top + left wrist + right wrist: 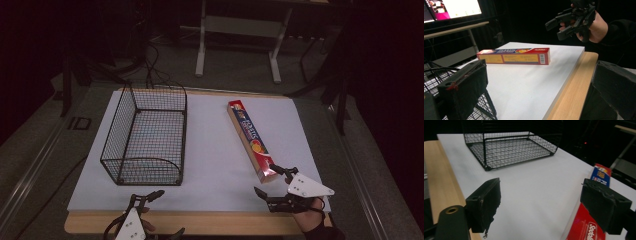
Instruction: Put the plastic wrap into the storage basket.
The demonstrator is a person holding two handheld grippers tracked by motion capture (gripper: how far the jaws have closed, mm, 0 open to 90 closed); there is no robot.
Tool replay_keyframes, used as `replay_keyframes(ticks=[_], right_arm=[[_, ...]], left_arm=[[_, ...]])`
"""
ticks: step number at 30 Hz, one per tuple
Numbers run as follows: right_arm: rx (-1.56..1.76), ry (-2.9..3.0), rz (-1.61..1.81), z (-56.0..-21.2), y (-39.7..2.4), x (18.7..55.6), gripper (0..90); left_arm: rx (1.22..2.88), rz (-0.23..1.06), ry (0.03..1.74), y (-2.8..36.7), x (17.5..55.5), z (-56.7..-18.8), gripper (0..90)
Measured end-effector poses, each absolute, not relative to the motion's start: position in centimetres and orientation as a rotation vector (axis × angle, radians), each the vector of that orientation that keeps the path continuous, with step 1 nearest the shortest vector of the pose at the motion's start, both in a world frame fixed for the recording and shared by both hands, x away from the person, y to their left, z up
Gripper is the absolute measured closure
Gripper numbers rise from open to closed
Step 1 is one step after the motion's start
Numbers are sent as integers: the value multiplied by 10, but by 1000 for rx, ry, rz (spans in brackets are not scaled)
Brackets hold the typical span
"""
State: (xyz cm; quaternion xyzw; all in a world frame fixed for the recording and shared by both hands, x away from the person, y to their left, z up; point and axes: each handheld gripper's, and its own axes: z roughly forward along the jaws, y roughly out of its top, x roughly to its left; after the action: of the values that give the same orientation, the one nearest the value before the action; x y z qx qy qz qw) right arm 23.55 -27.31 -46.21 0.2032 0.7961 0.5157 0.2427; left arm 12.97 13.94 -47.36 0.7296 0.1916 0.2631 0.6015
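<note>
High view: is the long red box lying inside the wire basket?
No. The long red box lies flat on the white board, well to the right of the wire basket, which holds nothing.

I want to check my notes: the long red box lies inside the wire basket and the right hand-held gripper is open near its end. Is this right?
Not quite: the long red box lies on the white board, apart from the wire basket, as the high view shows. The right hand-held gripper is indeed open near its end.
</note>
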Motion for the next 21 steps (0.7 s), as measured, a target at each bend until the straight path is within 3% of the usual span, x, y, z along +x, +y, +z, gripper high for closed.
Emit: replay_keyframes(ticks=[21], right_arm=[[571, 2282, 1361, -449, -267, 242, 190]], left_arm=[[1692, 606, 443, 136, 130, -475, 4]])
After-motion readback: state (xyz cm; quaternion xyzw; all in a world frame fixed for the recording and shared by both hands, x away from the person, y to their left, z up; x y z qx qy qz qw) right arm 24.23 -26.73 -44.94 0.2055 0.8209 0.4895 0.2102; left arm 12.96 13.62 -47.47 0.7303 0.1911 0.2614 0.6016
